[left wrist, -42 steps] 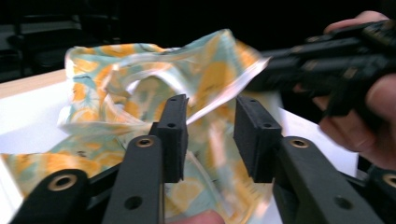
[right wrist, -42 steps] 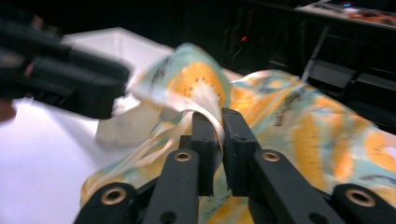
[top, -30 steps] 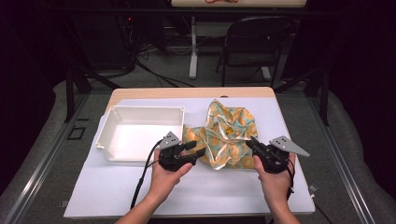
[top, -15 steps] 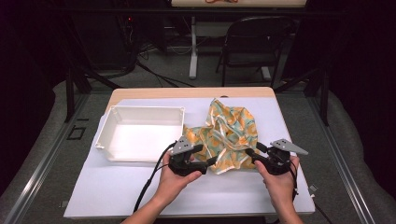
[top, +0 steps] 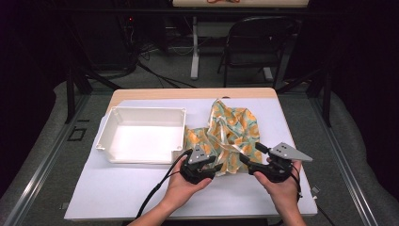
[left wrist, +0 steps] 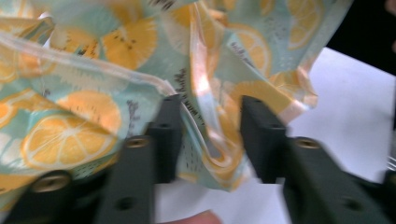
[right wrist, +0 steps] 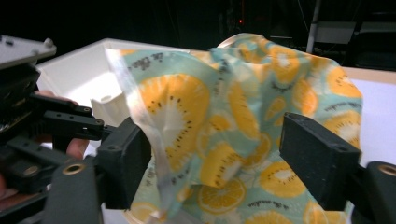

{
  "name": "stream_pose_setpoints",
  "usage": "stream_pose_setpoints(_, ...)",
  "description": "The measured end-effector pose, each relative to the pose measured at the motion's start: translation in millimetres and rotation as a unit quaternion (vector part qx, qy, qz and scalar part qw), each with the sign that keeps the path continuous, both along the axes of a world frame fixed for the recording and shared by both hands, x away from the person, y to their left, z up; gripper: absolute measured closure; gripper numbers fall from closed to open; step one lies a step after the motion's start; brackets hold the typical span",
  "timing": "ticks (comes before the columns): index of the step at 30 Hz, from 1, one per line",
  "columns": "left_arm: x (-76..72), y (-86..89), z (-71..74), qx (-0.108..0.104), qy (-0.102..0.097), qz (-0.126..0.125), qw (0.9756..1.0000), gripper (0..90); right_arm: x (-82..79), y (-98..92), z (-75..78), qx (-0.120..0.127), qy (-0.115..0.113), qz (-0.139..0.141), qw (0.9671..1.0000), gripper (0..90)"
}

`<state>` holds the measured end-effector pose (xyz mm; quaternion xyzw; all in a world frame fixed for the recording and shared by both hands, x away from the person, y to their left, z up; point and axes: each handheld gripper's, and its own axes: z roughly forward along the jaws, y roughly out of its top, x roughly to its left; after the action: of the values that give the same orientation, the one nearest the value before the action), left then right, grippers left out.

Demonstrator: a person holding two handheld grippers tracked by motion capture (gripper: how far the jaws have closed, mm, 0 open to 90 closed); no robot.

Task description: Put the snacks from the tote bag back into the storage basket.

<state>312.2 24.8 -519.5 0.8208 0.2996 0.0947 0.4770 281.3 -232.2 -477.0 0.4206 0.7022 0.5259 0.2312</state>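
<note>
Left fingers (left wrist: pixel 170 135) closing astride bag (top: pixel 230 136) fold, right fingers (right wrist: pixel 123 163) opening, bag's lower edge hidden.

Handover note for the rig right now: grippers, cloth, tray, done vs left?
Left gripper: jaws have just been closing around a fold of the crumpled lemon-print cloth; not clearly clamped.
Right gripper: jaws have just been opening, cloth edge between them, pads apart from it.
The cloth lies bunched on the white table cover, its left edge by the white rectangular plastic tray, which holds nothing.
Done: both grippers at the cloth's near edge.
Left: probably secure both grips and handle the cloth.
</note>
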Motion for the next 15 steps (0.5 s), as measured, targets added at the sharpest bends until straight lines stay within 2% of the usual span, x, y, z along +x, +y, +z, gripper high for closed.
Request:
stream_pose_setpoints(1,0.7,1.5,0.6,0.003,0.0,0.0,1.0,75.0,1.3,3.8,-0.5,-0.007,0.001,0.001,1.0,50.6)
stream_pose_setpoints(2,1.2,4.1,1.6,0.003,-0.001,-0.001,1.0,79.7,2.7,5.8,-1.4,-0.008,0.001,-0.002,1.0,59.9)
stream_pose_setpoints(3,1.6,5.9,2.4,0.004,-0.003,-0.001,1.0,85.0,4.4,4.4,-2.3,0.001,0.004,-0.006,1.0,71.7)
stream_pose_setpoints(5,2.7,12.0,4.2,0.012,-0.009,0.007,0.9999,89.2,7.0,-3.4,-4.1,0.025,0.014,-0.02,0.9994,79.9)
stream_pose_setpoints(8,7.4,26.7,5.1,0.014,-0.003,0.028,0.9995,90.0,8.7,-19.9,-7.8,0.057,0.02,-0.054,0.9967,83.4)
stream_pose_setpoints(10,12.3,38.5,5.8,-0.003,0.013,0.034,0.9994,90.0,9.3,-33.2,-11.8,0.076,0.032,-0.076,0.9937,81.7)
stream_pose_setpoints(11,14.1,42.3,6.6,-0.008,0.017,0.039,0.9991,90.0,10.1,-38.1,-15.0,0.086,0.042,-0.078,0.9923,81.6)
stream_pose_setpoints(12,14.8,46.0,8.1,0.001,0.013,0.053,0.9985,90.0,10.8,-41.4,-18.7,0.089,0.054,-0.079,0.9913,82.3)
stream_pose_setpoints(13,15.9,49.1,8.5,-0.004,0.017,0.054,0.9984,90.0,10.7,-43.4,-23.0,0.088,0.062,-0.093,0.9898,82.8)
stream_pose_setpoints(14,16.6,50.6,7.6,-0.011,0.025,0.054,0.9982,90.0,11.3,-44.6,-25.8,0.094,0.07,-0.095,0.9885,82.2)
stream_pose_setpoints(15,17.1,51.3,6.8,-0.007,0.03,0.051,0.9982,90.0,12.1,-46.2,-27.3,0.091,0.083,-0.092,0.9882,81.4)
